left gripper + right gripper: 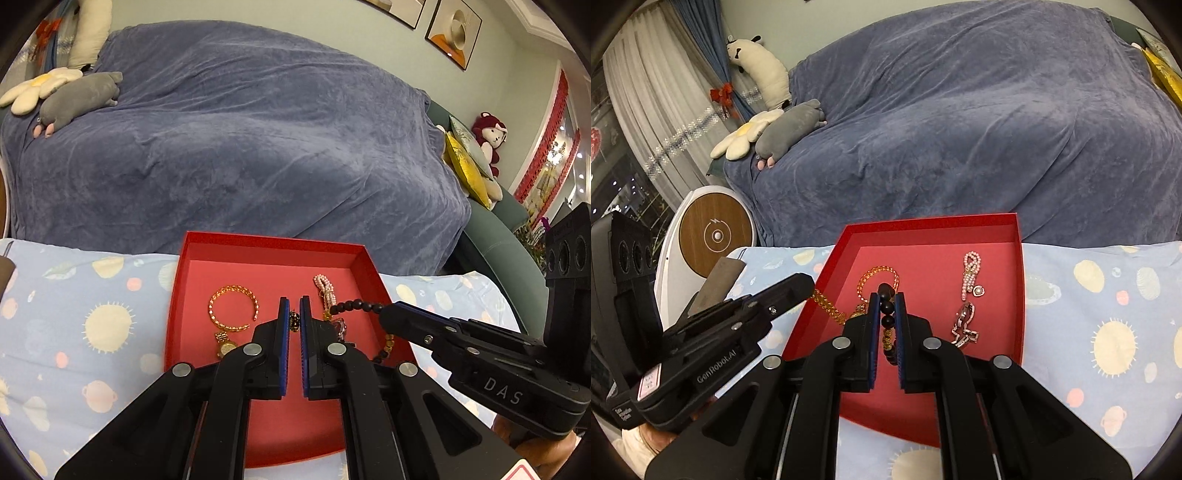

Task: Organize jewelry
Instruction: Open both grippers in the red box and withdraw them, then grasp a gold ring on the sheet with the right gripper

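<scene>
An open red tray lies on a pale blue patterned cloth. Inside it are a gold bangle, a gold pendant, a pink pearl piece and a silvery link bracelet. My right gripper is shut on a black and amber bead bracelet held over the tray. My left gripper is shut on a dark gold-flecked bead. Gold beads trail from its tip. I cannot tell whether they belong to that bracelet.
Behind the tray rises a sofa under a blue blanket with plush toys and yellow cushions. A white round device stands left of the patterned cloth.
</scene>
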{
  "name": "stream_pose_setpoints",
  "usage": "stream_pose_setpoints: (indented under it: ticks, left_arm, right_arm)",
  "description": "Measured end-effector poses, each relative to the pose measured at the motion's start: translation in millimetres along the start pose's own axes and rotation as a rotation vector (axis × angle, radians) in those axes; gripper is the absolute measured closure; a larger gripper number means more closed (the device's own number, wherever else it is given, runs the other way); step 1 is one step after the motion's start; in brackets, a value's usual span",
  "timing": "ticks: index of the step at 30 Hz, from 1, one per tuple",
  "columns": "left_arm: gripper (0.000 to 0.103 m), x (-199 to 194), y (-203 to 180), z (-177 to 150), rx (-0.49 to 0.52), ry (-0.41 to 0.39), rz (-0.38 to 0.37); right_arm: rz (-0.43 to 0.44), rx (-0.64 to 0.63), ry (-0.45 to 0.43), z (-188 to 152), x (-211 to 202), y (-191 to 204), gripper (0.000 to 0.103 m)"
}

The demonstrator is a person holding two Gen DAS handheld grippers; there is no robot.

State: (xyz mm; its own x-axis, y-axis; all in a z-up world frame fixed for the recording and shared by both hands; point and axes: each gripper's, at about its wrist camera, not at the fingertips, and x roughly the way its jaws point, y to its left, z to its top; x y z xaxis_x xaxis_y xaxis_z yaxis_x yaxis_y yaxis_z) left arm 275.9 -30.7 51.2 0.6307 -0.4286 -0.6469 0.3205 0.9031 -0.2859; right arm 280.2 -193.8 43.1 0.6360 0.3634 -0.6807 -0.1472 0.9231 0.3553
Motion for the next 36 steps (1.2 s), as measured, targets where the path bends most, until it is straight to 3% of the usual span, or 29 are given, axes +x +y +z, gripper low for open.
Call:
stream_pose_setpoints:
  ticks: [10,12,13,14,16,22,26,29,32,36]
  left_arm:
    - [0.099,50,7,-8,-0.003,0.059,0.043]
    - [0.095,53,11,-9,-0.011,0.069,0.043]
    - [0.088,53,12,-9,-0.011,0.065,0.047]
    - [0.072,49,13,-9,-0.012,0.058,0.057]
    - [0.063,39,14,-9,-0.017,0.024,0.073]
    - [0.06,-11,18,-4,-0.023,-0.021,0.097]
    - [0.05,-52,15,-11,-0.008,-0.05,0.15]
    - [0.041,-80,13,-26,0.001,-0.052,0.175]
    - [0.039,-100,13,-51,-0.005,-0.05,0.201]
    - [0.039,-107,16,-84,-0.052,0.018,0.194]
  right_arm:
    - [-0.023,0.021,0.066,-7,55,-23,0.096]
    - [-0.053,0.016,0.072,-8,57,-25,0.093]
    - [-0.064,0.017,0.07,-9,56,-27,0.089]
    - [-0.073,0.021,0.061,-10,52,-29,0.087]
    - [-0.083,0.027,0.04,-10,40,-32,0.081]
    - [-0.1,-0.015,-0.002,-14,-19,-27,0.08]
    - [-0.096,-0.032,-0.014,-33,-62,-15,0.077]
    - [-0.084,-0.035,-0.012,-53,-86,-3,0.076]
    - [-0.087,-0.052,-0.01,-78,-102,11,0.07]
    - [-0.071,-0.063,0.014,-117,-109,28,0.069]
